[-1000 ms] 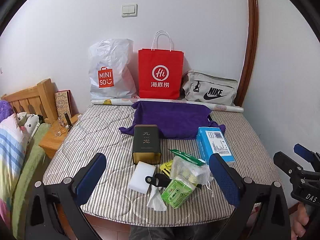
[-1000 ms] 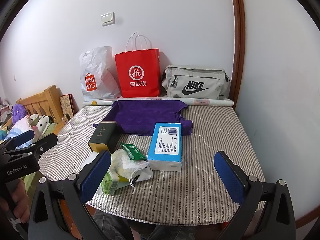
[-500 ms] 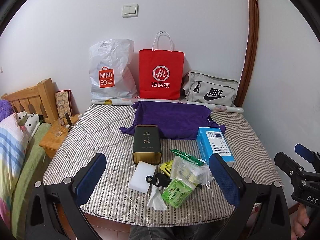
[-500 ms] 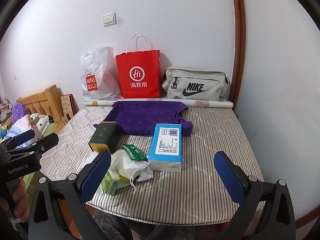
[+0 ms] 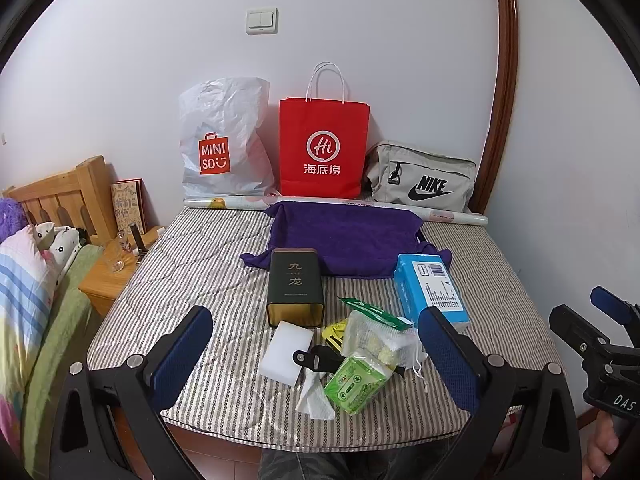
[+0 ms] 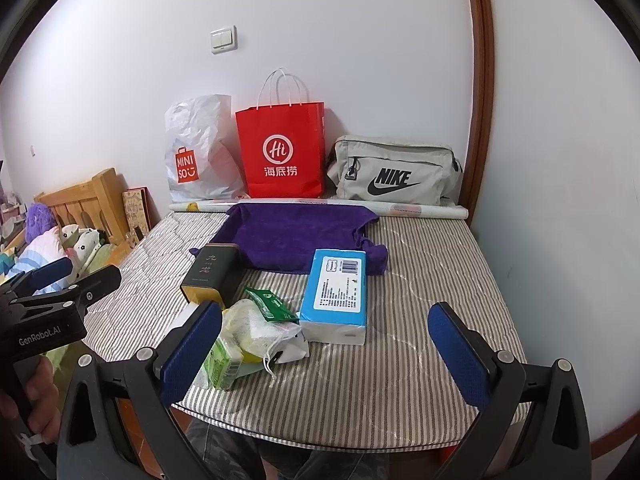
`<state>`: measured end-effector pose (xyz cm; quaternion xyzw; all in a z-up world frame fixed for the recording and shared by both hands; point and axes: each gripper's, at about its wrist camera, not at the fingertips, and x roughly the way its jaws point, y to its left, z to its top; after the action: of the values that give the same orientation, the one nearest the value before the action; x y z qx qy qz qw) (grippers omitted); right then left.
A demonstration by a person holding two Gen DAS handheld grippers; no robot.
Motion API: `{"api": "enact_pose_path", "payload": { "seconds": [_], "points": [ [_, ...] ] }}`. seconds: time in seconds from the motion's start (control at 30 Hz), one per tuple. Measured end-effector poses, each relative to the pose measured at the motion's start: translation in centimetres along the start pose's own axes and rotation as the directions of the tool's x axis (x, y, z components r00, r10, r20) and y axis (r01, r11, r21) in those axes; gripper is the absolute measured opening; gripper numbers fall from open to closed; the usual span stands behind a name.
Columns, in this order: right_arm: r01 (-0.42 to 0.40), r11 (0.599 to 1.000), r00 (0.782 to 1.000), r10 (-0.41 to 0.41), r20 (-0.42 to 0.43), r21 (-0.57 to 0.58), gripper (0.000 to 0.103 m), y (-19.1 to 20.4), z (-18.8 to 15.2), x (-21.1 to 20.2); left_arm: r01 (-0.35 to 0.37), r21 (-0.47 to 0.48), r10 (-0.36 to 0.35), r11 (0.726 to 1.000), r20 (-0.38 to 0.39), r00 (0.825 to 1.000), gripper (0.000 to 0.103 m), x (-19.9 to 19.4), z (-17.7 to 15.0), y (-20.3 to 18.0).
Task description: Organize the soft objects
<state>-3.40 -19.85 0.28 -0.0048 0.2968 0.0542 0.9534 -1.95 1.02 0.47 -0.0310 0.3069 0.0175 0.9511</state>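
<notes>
A purple towel (image 5: 344, 240) (image 6: 292, 236) lies spread at the back of the striped mattress (image 5: 192, 264). In front of it are a dark tin (image 5: 296, 286), a blue tissue pack (image 5: 430, 292) (image 6: 336, 292), a white sponge (image 5: 285, 350), a mesh bag of pale items (image 5: 376, 338) (image 6: 256, 326), a green tissue packet (image 5: 356, 384) and a crumpled white tissue (image 5: 314, 396). My left gripper (image 5: 316, 356) hovers open over the front pile. My right gripper (image 6: 326, 348) hangs open before the blue pack.
Against the wall stand a white Miniso bag (image 5: 222, 140), a red paper bag (image 5: 324, 148) and a grey Nike bag (image 5: 420, 178), with a paper roll (image 5: 452, 216) in front. A wooden nightstand (image 5: 116, 276) and a bed (image 5: 32, 288) lie left.
Both views have tilted down very slightly; nothing on the mattress has moved and both grippers stay open.
</notes>
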Motion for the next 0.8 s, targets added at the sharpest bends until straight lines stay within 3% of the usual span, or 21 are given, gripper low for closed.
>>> {"api": "enact_pose_path", "payload": {
  "seconds": [0.5, 0.8],
  "points": [
    [-0.017, 1.0, 1.0, 0.017, -0.025, 0.0, 0.102, -0.1, -0.1, 2.1, 0.002, 0.02, -0.001, 1.0, -0.028, 1.0, 0.103, 2.0, -0.2, 0.0],
    [-0.023, 1.0, 0.997, 0.024, -0.079, 0.007, 0.102, -0.1, -0.7, 5.3, 0.064, 0.028, -0.059, 0.998, -0.16, 0.985, 0.103, 6.7, -2.4, 1.2]
  ]
}}
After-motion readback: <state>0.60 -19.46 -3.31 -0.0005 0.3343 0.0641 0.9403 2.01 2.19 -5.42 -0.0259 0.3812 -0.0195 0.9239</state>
